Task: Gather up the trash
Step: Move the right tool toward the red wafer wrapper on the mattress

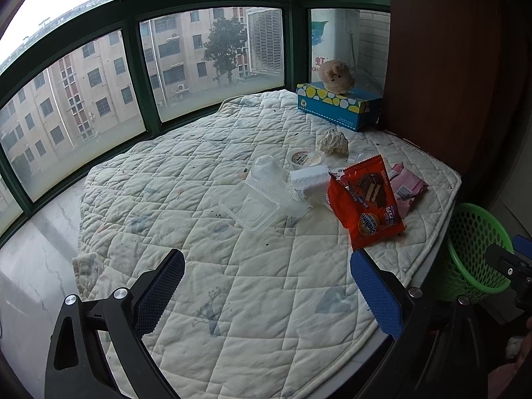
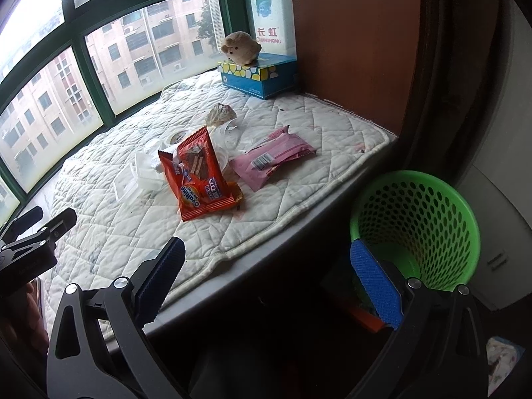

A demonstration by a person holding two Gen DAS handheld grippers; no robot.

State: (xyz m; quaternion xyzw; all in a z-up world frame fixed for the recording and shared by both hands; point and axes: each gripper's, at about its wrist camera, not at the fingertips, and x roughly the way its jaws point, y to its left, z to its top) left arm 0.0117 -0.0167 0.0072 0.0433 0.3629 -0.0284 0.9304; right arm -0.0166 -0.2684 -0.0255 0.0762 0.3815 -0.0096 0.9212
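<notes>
Trash lies on a quilted white mat (image 1: pixel 206 282) on a window ledge: an orange snack bag (image 1: pixel 367 201) (image 2: pixel 202 179), a pink wrapper (image 1: pixel 407 188) (image 2: pixel 272 161), a clear plastic clamshell box (image 1: pixel 256 204) (image 2: pixel 128 181), a white foam block (image 1: pixel 309 181), a small round tub (image 1: pixel 304 159) and a crumpled tissue (image 1: pixel 334 143) (image 2: pixel 219 114). A green mesh bin (image 2: pixel 419 226) (image 1: pixel 475 252) stands below the ledge's right edge. My left gripper (image 1: pixel 267 294) hangs open over the mat, short of the trash. Also open and holding nothing, my right gripper (image 2: pixel 267 286) hovers over the ledge edge beside the bin.
A blue tissue box (image 1: pixel 339 106) (image 2: pixel 257 78) with a plush toy (image 1: pixel 335 76) (image 2: pixel 241 48) on top sits at the far end against a brown wall panel (image 2: pixel 349 33). Green-framed windows (image 1: pixel 133 76) curve round the ledge's left side. The left gripper (image 2: pixel 31 242) shows at the right wrist view's left edge.
</notes>
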